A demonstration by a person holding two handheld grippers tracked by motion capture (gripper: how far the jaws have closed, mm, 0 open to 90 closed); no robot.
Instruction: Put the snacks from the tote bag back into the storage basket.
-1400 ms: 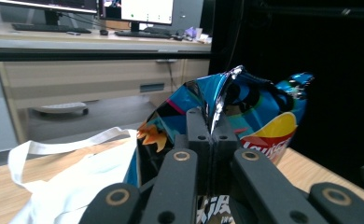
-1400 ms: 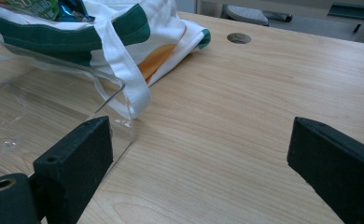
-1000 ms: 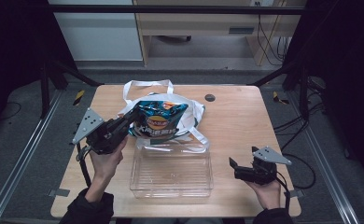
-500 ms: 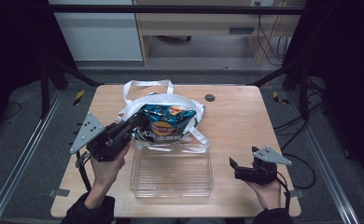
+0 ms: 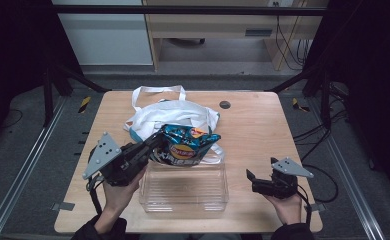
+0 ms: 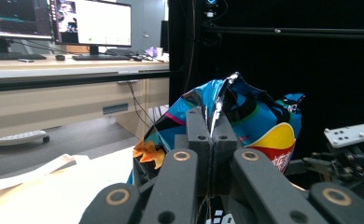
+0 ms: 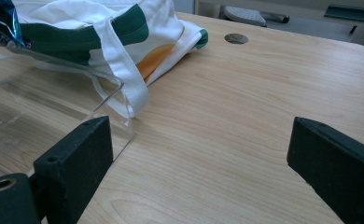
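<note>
A blue chip bag (image 5: 188, 145) hangs just above the far edge of a clear plastic tub (image 5: 184, 189), in front of a white tote bag (image 5: 173, 112) with green trim. My left gripper (image 5: 155, 145) is shut on the bag's crimped top edge; in the left gripper view the jaws (image 6: 211, 135) pinch the foil seam of the chip bag (image 6: 259, 121). My right gripper (image 5: 250, 181) rests open near the table's front right, nothing between its pads (image 7: 77, 158). The tub's corner (image 7: 54, 88) and the tote bag (image 7: 124, 32) lie ahead of it.
The wooden table (image 5: 263, 130) has a round cable hole (image 5: 225, 104) at the far middle. Black frame posts stand at both sides. A desk with monitors (image 6: 91, 23) is beyond the table in the left gripper view.
My left gripper has carried the chip bag away from the tote bag, toward the near side and to the right, to the tub's far edge. The right gripper has stayed still.
</note>
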